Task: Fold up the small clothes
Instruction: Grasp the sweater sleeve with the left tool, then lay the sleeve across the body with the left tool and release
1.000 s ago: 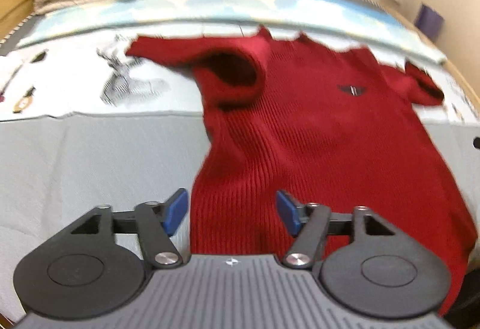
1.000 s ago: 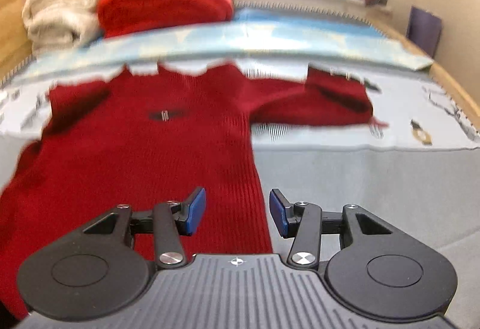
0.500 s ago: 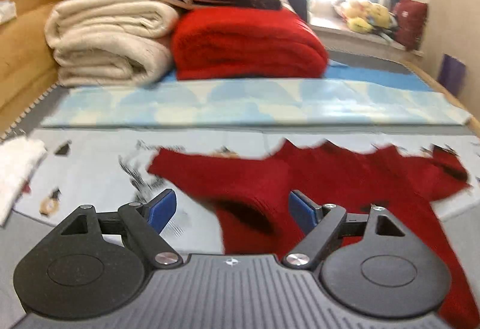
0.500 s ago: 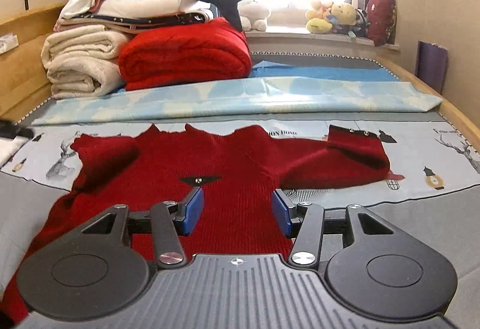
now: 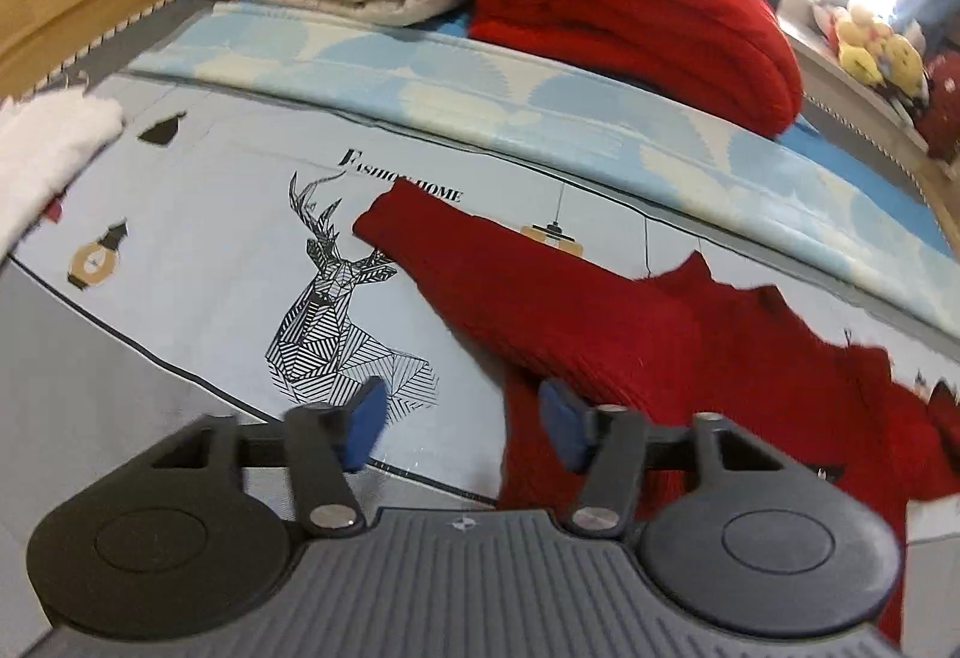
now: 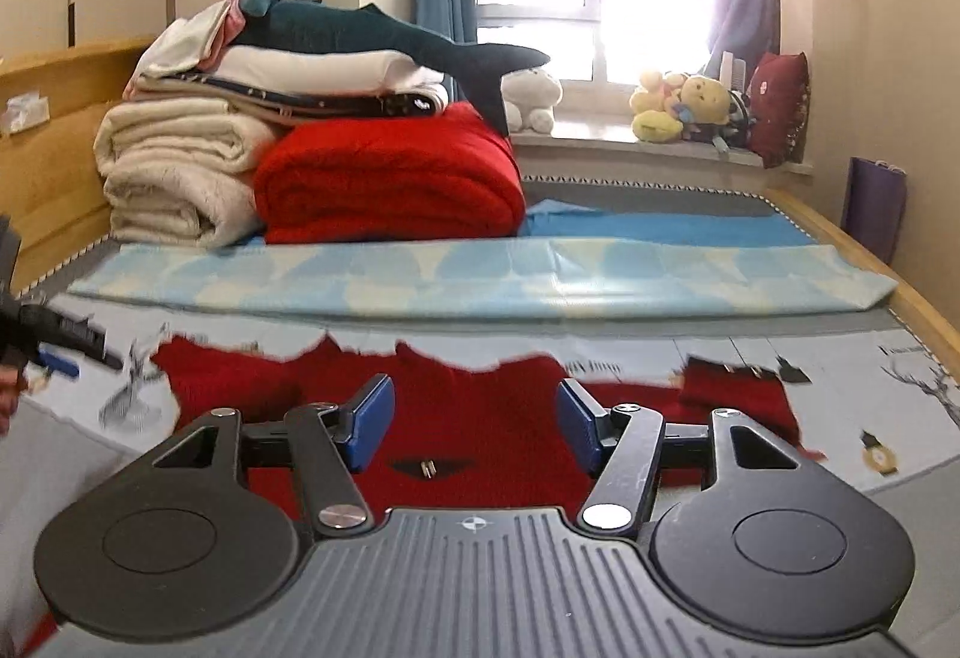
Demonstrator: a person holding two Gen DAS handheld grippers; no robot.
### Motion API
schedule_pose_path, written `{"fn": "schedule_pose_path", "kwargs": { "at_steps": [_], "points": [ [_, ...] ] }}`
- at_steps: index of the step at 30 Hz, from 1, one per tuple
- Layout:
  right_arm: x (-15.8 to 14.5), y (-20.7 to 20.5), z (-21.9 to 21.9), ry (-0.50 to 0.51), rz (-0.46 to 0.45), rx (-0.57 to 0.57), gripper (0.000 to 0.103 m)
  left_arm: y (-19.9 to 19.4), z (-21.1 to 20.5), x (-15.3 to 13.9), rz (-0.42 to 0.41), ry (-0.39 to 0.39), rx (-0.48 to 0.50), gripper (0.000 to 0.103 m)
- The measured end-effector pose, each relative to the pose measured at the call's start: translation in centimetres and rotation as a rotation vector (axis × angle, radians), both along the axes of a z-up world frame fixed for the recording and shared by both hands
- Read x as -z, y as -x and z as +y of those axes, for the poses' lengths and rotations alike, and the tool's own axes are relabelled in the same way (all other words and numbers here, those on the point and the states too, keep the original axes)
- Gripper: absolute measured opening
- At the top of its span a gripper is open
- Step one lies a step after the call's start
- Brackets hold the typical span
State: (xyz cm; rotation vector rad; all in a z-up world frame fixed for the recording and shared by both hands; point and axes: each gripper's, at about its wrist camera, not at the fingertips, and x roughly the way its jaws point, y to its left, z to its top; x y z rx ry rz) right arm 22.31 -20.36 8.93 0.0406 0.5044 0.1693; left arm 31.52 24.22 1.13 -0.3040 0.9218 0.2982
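1. Nearest to us, the left hand-held gripper (image 5: 459, 427) has its blue pads spread apart and holds nothing; the right hand-held gripper (image 6: 474, 421) is the same, wide and empty.
2. Both point forward and low over the bed, and the left one is tilted toward the sleeve (image 5: 480, 274).
3. Just beyond the pads lies the red sweater (image 6: 474, 412), spread flat on the printed sheet (image 5: 210, 238), front side up, with the sleeves out to the sides.
4. We judge the knit to be soft, light and limp; it will sag and stretch, not slip. We think the cuff or the hem edge is the best place to hold, pinching both layers.
5. Farther away lies a folded pale blue cloth (image 6: 480, 277), then the stacked blankets (image 6: 384, 184).
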Motion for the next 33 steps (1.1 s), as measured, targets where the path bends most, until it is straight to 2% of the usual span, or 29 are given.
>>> {"fn": "schedule_pose_path", "kwargs": {
  "at_steps": [4, 6, 9, 11, 13, 15, 18, 22, 26, 28, 29, 30, 33],
  "points": [
    [-1.0, -4.1, 3.0, -0.033, -0.015, -0.034, 0.062, -0.8, 1.2, 1.0, 0.003, 0.012, -0.004, 0.038],
    [-1.1, -6.1, 4.5, -0.04, -0.023, -0.065, 0.062, -1.3, 1.5, 1.6, 0.005, -0.002, 0.007, 0.027],
    [-0.2, -8.4, 5.9, -0.047, -0.032, -0.078, 0.062, -2.0, 2.4, 2.8, 0.015, 0.012, 0.001, 0.022],
    [1.4, -9.4, 6.1, -0.08, -0.005, -0.055, 0.06, -2.2, 3.8, 3.3, 0.006, 0.043, -0.022, 0.021],
    [3.3, -10.6, 6.4, -0.103, 0.085, -0.002, 0.052, -2.3, 5.8, 3.7, -0.012, 0.089, -0.068, 0.021],
    [4.7, -11.7, 6.3, -0.143, 0.161, -0.005, 0.028, -2.3, 8.2, 3.7, -0.043, 0.161, -0.119, 0.02],
    [4.8, -12.7, 6.0, -0.188, 0.173, -0.02, 0.022, -2.4, 10.7, 3.7, -0.087, 0.232, -0.163, 0.021],
    [4.3, -13.3, 6.0, -0.175, 0.157, -0.063, 0.022, -3.8, 11.5, 5.0, -0.09, 0.312, -0.191, 0.021],
    [4.4, -13.6, 5.9, -0.189, 0.191, -0.095, 0.023, -5.9, 10.8, 7.6, -0.066, 0.401, -0.209, 0.026],
    [4.7, -13.9, 6.2, -0.188, 0.206, -0.101, 0.023, -6.9, 10.4, 9.3, -0.033, 0.47, -0.236, 0.041],
    [4.8, -14.0, 6.3, -0.186, 0.211, -0.105, 0.023, -7.2, 10.1, 10.1, -0.016, 0.494, -0.247, 0.052],
    [5.0, -14.0, 6.4, -0.184, 0.217, -0.108, 0.023, -7.5, 9.8, 10.9, 0.007, 0.52, -0.258, 0.057],
    [5.6, -14.2, 6.6, -0.169, 0.235, -0.115, 0.023, -8.1, 8.9, 12.4, 0.039, 0.562, -0.271, 0.057]
  ]
}}
